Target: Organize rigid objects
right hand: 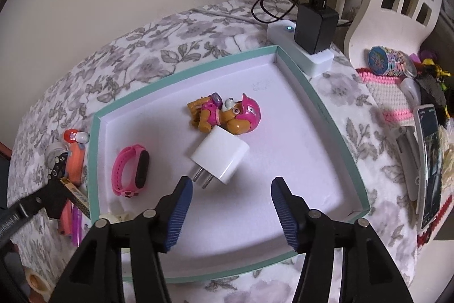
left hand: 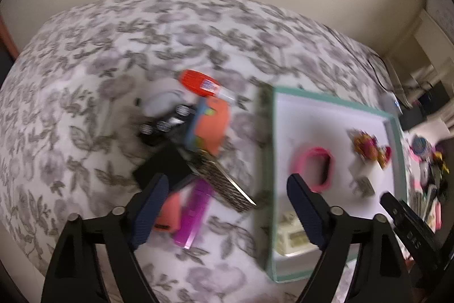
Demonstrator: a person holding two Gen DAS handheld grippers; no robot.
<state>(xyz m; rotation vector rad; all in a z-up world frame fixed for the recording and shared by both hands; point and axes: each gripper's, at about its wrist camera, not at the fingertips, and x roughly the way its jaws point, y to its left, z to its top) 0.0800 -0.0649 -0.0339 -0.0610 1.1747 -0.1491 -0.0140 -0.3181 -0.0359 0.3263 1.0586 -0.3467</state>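
Right wrist view is showing the right gripper point(right hand: 231, 205) hanging wide open over the teal-rimmed tray point(right hand: 181, 68), nothing between the pads, with the white charger plug point(right hand: 220, 158) lying just ahead of the fingertips. That plug is leaning against the pink pup toy point(right hand: 224, 115), and the pink watch band point(right hand: 130, 171) is sitting apart near the tray's left wall. So the tray is holding three things, plus something cream-coloured at the near-left corner I can't make out.

Left wrist view is blurry, but the left gripper point(left hand: 227, 206) is also gaping and empty, hovering above the pile on the floral cloth point(left hand: 113, 33) just beside the tray: red glue bottle point(left hand: 198, 83), orange case point(left hand: 214, 129), nail file point(left hand: 224, 183), purple pen point(left hand: 195, 215).

I'm guessing everything's light and hard. The glue bottle is looking slick and round, so pinching across its body mid-length seems safest; the file is thin and flat, awkward to lift off cloth.
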